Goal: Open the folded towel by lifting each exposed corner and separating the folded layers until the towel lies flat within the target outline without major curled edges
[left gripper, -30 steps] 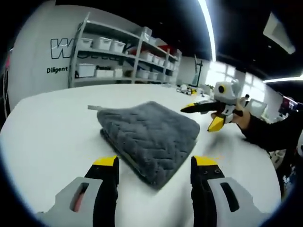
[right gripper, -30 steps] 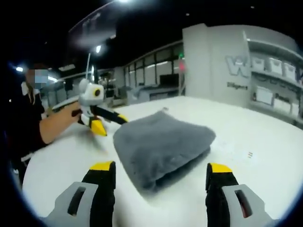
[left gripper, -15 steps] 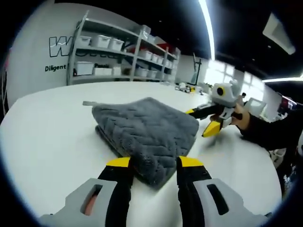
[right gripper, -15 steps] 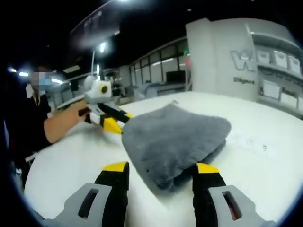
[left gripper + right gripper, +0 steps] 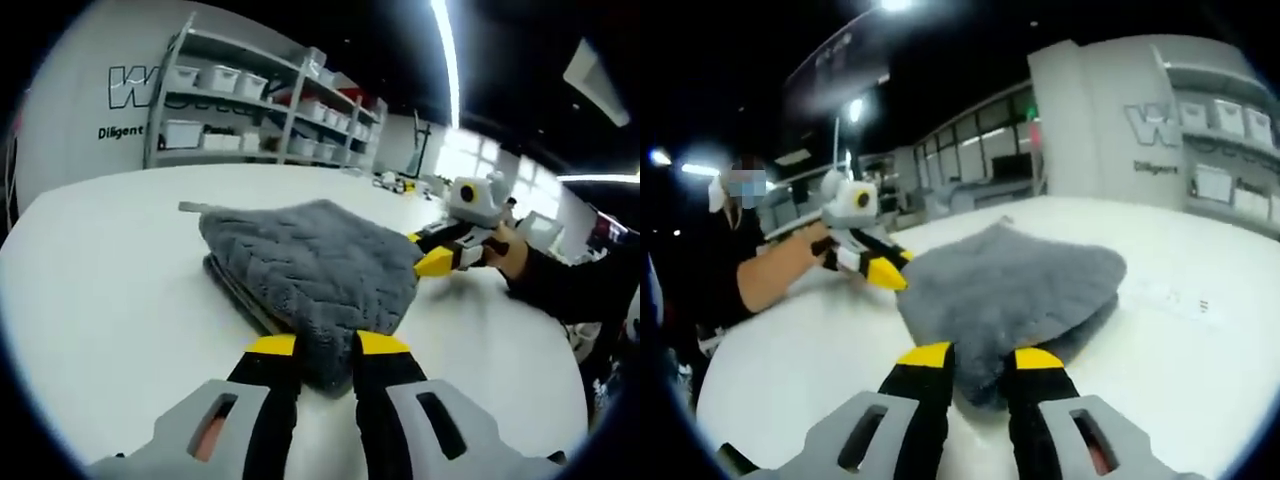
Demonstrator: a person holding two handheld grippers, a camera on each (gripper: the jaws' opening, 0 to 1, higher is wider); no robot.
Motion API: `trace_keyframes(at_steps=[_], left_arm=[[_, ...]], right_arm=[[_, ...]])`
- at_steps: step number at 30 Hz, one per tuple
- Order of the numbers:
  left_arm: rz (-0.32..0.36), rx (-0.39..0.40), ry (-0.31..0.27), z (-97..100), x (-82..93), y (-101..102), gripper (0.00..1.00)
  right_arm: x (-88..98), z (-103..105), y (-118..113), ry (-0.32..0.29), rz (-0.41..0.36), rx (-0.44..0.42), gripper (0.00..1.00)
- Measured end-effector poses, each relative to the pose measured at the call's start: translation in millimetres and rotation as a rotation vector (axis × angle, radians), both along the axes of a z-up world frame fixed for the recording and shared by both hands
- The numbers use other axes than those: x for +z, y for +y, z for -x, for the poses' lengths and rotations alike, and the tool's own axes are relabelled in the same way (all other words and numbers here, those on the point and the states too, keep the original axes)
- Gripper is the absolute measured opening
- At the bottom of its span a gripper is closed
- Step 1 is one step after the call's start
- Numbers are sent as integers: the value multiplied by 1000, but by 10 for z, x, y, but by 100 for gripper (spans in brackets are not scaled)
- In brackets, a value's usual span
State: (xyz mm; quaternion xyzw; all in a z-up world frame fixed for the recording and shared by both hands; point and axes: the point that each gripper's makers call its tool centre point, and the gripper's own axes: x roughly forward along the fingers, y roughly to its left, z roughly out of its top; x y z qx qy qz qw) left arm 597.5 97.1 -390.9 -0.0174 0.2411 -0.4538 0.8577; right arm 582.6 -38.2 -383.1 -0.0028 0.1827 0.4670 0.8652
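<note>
A grey folded towel [image 5: 310,265] with a zigzag weave lies on the white table [image 5: 100,290]. My left gripper [image 5: 325,345] is shut on the towel's near corner, with the cloth pinched between the yellow-tipped jaws. In the right gripper view the same towel [image 5: 1020,285] looks fuzzy and thick, and my right gripper [image 5: 980,357] is shut on its nearest corner. Each gripper also appears in the other's view at the towel's side edge: the right gripper [image 5: 432,262] and the left gripper [image 5: 888,275].
A metal shelf rack [image 5: 250,110] with white bins stands behind the table by a lettered wall. A person's dark sleeve [image 5: 570,285] reaches in from the right, and a forearm [image 5: 780,275] from the left. Small marks [image 5: 1180,300] lie on the table beside the towel.
Both grippers have moved forward to the towel and their jaws have narrowed from wide open to pinching a corner each.
</note>
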Motion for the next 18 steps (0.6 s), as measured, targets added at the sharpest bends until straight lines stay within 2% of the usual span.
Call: trace_keyframes(at_steps=[3,12,18], left_arm=[[19,-8,29,11,23,21,12],[36,-7,77,9,28,19,8],[39,-12,110,83,16,-1,8]], right_arm=[[-4,8,-14,47,-26,2,10],[-11,51,-12,66,-36,23,8],[-34,92,-26,90,-41,21,8]])
